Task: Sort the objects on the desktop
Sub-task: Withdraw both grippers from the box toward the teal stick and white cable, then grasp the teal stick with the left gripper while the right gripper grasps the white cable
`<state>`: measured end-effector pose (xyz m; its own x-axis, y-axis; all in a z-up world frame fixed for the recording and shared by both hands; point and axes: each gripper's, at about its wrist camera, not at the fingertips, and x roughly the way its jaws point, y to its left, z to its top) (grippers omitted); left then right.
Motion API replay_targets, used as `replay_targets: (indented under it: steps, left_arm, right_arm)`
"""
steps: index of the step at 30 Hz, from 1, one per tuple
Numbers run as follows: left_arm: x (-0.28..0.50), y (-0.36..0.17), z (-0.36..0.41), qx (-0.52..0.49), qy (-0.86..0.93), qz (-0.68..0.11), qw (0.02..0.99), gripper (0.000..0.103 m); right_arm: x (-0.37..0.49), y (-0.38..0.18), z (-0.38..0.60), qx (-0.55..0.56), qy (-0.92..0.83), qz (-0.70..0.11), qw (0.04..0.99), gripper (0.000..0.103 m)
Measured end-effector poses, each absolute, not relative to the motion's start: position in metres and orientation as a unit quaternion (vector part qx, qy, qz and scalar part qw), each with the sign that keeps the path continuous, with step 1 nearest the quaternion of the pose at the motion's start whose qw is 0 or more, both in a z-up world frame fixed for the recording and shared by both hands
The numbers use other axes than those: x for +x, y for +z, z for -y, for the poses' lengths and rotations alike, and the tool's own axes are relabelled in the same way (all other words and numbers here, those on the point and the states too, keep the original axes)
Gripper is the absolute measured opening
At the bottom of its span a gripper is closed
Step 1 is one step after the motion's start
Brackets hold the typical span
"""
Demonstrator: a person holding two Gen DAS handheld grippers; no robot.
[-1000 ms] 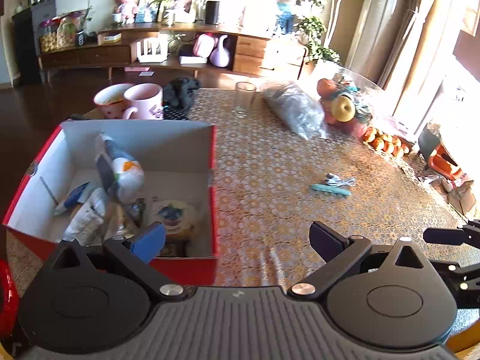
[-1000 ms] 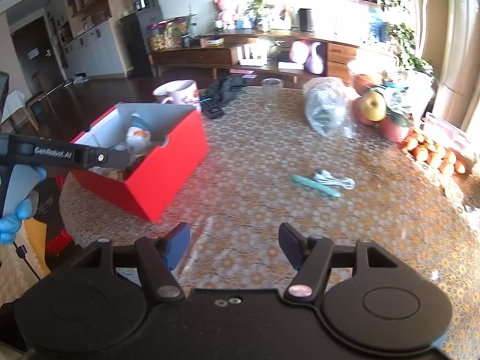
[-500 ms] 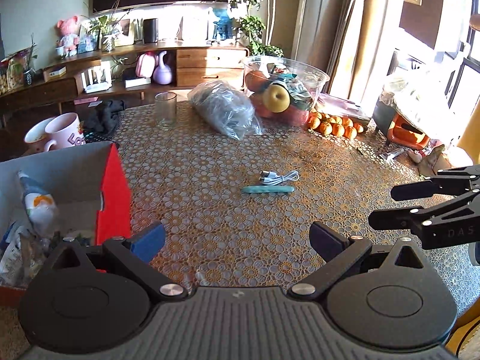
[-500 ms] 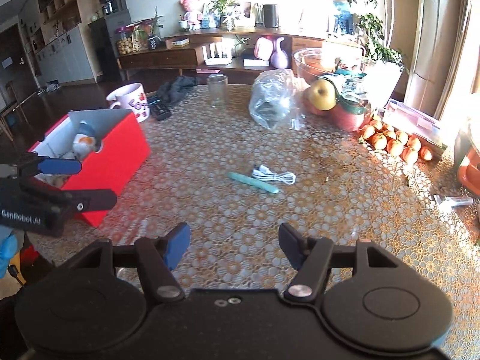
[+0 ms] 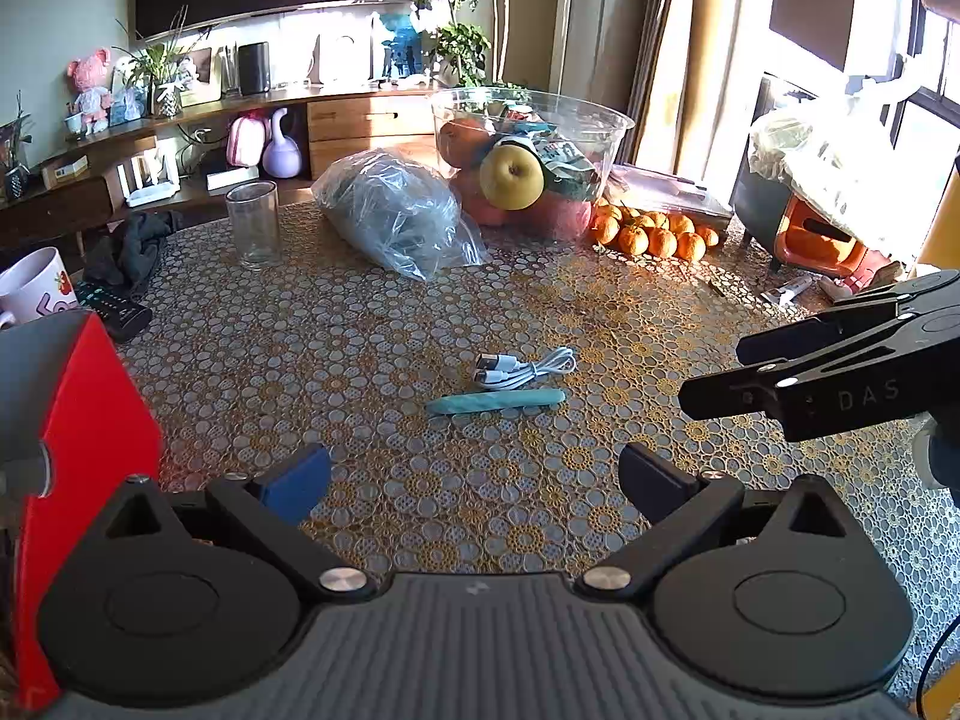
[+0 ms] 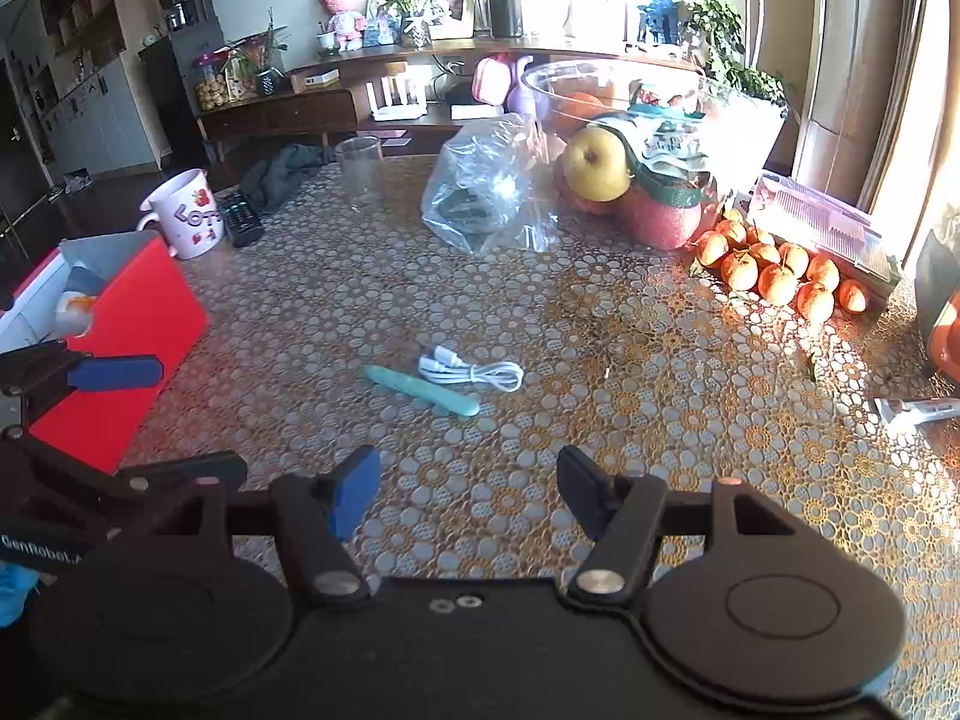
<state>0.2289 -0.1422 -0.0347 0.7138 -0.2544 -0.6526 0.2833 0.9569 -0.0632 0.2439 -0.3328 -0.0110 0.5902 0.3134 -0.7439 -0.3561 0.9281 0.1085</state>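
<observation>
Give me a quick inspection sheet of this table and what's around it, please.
Surface: table under a lace-patterned cover, partly sunlit.
Job's things: teal pen and coiled white cable side by side mid-table; red box at the left, already holding items.
Clutter: mug, remote, empty glass, plastic bag, fruit bowl, tangerines, tube.
Tongs: left tongs open, empty; right tongs open, empty; both above the table short of the pen.
Cables: only the white one.
Surroundings: shelf unit with ornaments, plants, bright window.
</observation>
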Motion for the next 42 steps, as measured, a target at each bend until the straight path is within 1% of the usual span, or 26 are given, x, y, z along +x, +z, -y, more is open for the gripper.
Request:
replay_targets:
  steps: [12, 21, 28, 37, 42]
  left_arm:
    - [0.269, -0.075, 0.169, 0.027, -0.133, -0.347, 0.928, 0.102]
    - [0.287, -0.099, 0.196, 0.053, -0.116, -0.346, 0.929, 0.103]
    - [0.307, -0.107, 0.205, 0.049, -0.088, -0.346, 0.933, 0.103]
    - [0.319, -0.117, 0.219, 0.054, -0.061, -0.35, 0.933, 0.103]
    - [0.322, -0.12, 0.217, 0.041, -0.058, -0.351, 0.934, 0.103]
  right_arm:
    - [0.292, -0.048, 0.338, -0.005, 0.169, -0.425, 0.889, 0.065]
    - [0.317, -0.061, 0.336, -0.009, 0.177, -0.424, 0.888, 0.065]
    - [0.328, -0.073, 0.34, 0.003, 0.178, -0.428, 0.886, 0.065]
    - [0.337, -0.078, 0.344, 0.001, 0.178, -0.429, 0.885, 0.065]
    - [0.338, -0.078, 0.347, 0.005, 0.178, -0.426, 0.887, 0.065]
